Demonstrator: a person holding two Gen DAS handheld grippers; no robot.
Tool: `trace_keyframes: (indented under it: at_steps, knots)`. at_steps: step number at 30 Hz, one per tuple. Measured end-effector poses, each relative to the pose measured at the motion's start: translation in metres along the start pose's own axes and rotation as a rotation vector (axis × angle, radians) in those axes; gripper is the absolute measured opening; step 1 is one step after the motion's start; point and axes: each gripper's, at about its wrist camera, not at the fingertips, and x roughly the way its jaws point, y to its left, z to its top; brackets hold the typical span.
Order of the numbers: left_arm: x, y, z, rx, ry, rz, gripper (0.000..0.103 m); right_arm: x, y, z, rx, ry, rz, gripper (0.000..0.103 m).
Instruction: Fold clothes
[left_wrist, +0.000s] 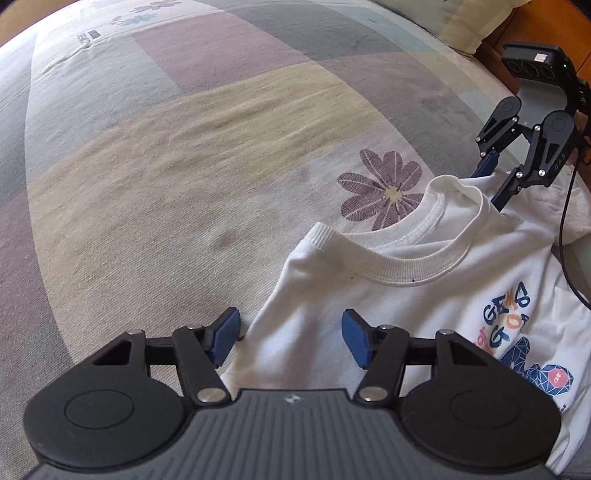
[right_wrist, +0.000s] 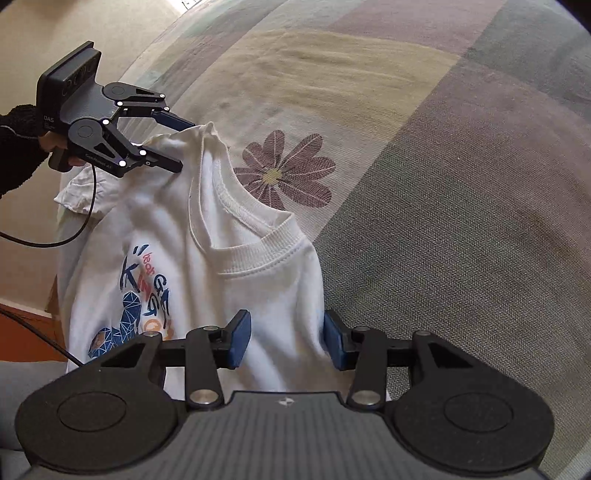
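A white T-shirt (left_wrist: 406, 306) (right_wrist: 221, 295) with a blue and orange print lies face up on a patchwork bedspread (left_wrist: 184, 147), its ribbed collar pointing up the bed. My left gripper (left_wrist: 291, 334) (right_wrist: 184, 147) is open, its blue pads on either side of one shoulder. At the other shoulder my right gripper (right_wrist: 287, 341) (left_wrist: 493, 186) is also open, with cloth filling the gap between its pads. The shoulder by the left gripper stands up in a small peak in the right wrist view. The shirt's lower part is hidden behind the gripper bodies.
A purple flower (left_wrist: 384, 188) (right_wrist: 284, 173) is printed on the bedspread just beyond the collar. A pillow (left_wrist: 476, 22) lies at the head end. A black cable (right_wrist: 74, 236) hangs from the left gripper, held by a hand in a dark sleeve (right_wrist: 18, 147).
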Motion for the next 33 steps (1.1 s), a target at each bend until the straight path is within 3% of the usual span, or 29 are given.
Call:
trace_keyframes:
  at_steps: [6,8,10,15,18,20,22,24,27,33]
  knots:
    - [0.015,0.026,0.021,-0.107,0.038,-0.214,0.06,0.021,-0.044,0.028,0.144,0.057,0.236,0.04]
    - [0.017,0.032,0.025,-0.129,0.062,-0.262,0.06,0.028,-0.049,0.03,0.17,0.058,0.275,0.03]
    - [0.014,0.034,0.022,-0.101,0.095,-0.281,0.06,0.027,-0.055,0.022,0.196,0.056,0.289,0.02]
    - [0.018,0.056,0.012,-0.184,0.13,-0.379,0.059,0.021,-0.067,-0.008,0.282,0.041,0.341,0.019]
    - [0.031,0.058,0.022,-0.189,0.139,-0.432,0.059,0.031,-0.065,-0.003,0.283,0.034,0.355,0.014]
    - [0.037,0.057,0.027,-0.17,0.147,-0.456,0.058,0.04,-0.058,0.01,0.252,0.044,0.343,0.004]
    - [0.038,0.054,0.025,-0.16,0.151,-0.437,0.051,0.043,-0.051,0.018,0.218,0.048,0.329,0.004]
    - [0.033,0.049,0.022,-0.136,0.143,-0.373,0.032,0.041,-0.045,0.016,0.211,0.036,0.304,0.005]
    - [0.027,0.04,0.019,-0.11,0.128,-0.28,0.011,0.035,-0.029,0.01,0.19,-0.004,0.23,0.005]
    - [0.016,0.019,0.016,-0.079,0.099,-0.099,0.007,0.012,0.015,-0.003,0.101,-0.103,-0.042,0.008]
